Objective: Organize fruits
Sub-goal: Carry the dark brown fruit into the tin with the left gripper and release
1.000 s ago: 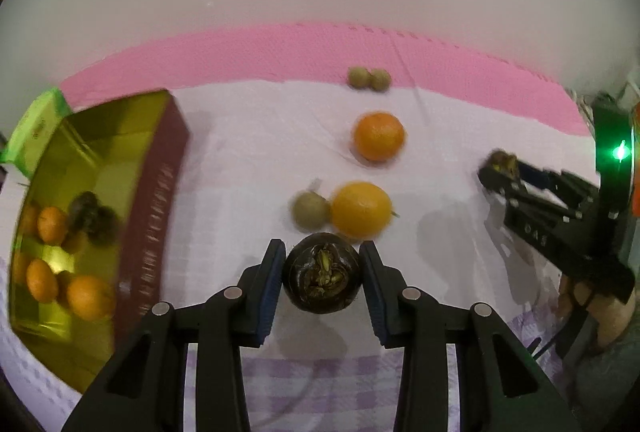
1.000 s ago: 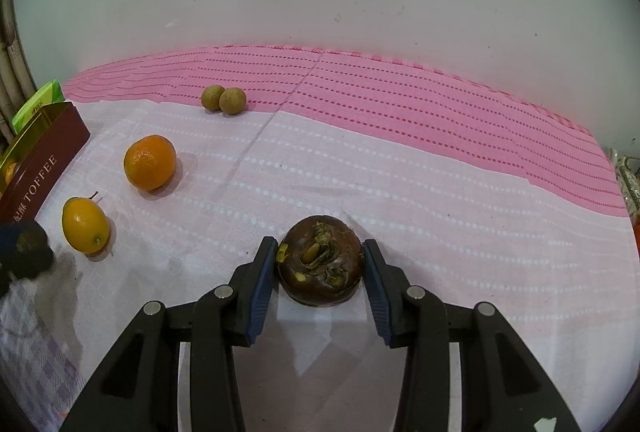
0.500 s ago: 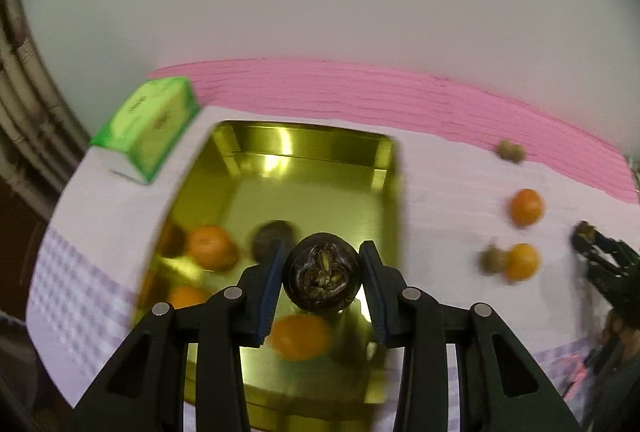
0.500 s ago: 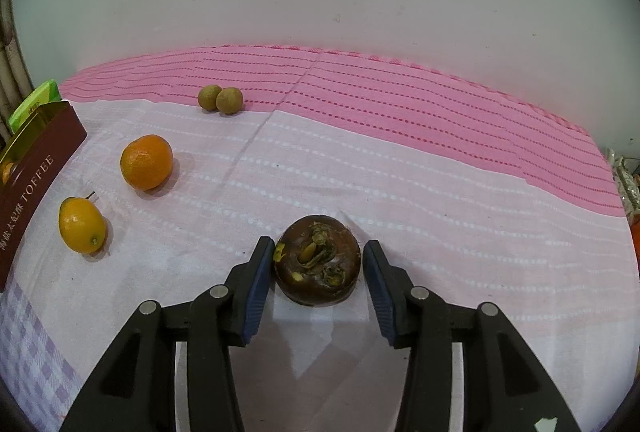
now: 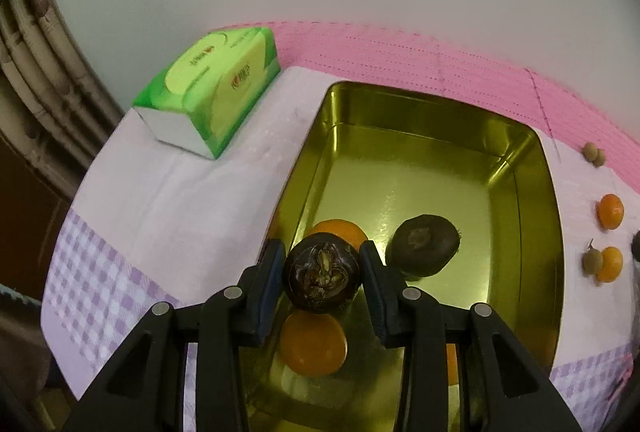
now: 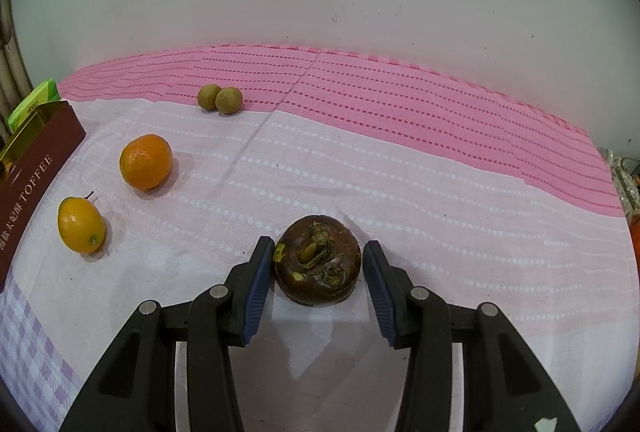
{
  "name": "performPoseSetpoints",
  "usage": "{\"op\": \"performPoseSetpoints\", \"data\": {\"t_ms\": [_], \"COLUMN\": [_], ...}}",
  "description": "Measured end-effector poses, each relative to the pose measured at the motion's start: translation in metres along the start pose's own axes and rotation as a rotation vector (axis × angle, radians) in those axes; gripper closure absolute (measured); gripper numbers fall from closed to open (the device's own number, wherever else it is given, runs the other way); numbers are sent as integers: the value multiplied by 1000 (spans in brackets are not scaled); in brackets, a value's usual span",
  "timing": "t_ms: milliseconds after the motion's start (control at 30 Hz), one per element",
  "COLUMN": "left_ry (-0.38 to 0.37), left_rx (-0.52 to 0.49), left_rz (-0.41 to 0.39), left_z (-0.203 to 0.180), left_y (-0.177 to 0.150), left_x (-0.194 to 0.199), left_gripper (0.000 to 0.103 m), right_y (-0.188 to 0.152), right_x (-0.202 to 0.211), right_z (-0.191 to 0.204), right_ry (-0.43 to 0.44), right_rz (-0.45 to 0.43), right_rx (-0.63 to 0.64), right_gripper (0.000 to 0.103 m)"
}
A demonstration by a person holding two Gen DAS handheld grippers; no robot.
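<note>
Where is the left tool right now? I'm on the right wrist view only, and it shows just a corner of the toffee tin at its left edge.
Observer: The left tool hangs over the open gold tin, shut on a dark brown fruit.
Operator: Is anything in the tin already?
Observer: Yes. Another dark fruit and at least two orange fruits lie on its floor.
Operator: Is anything on the cloth hidden from me?
Observer: A small brown-green fruit sits against the oval orange fruit, on the side facing the tin.
</note>
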State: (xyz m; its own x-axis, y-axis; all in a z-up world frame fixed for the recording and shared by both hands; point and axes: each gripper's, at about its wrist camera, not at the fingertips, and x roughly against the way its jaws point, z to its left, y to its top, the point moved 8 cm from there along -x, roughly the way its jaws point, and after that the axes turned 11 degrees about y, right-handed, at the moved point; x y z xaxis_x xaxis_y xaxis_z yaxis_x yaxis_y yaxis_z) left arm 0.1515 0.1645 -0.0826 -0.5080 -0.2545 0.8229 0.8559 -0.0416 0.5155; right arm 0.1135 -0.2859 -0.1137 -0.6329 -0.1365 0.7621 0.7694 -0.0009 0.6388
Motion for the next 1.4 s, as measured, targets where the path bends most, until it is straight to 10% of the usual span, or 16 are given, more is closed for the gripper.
{"op": "performPoseSetpoints", "data": {"t_ms": [1233, 1400], "left_ry": [25, 27], "left_rx": [-73, -86], "left_rz": [49, 18], "left_z": [-12, -14], "left_y": [-25, -22], "left_x": [-10, -3], "left_gripper": [63, 51], "right_y": [-4, -3], "right_x": [3, 3], "right_z": [1, 1], "right_ry": [12, 4], "right_rz": [27, 34], "right_rx": [-38, -54], "right_gripper": [60, 64]}}
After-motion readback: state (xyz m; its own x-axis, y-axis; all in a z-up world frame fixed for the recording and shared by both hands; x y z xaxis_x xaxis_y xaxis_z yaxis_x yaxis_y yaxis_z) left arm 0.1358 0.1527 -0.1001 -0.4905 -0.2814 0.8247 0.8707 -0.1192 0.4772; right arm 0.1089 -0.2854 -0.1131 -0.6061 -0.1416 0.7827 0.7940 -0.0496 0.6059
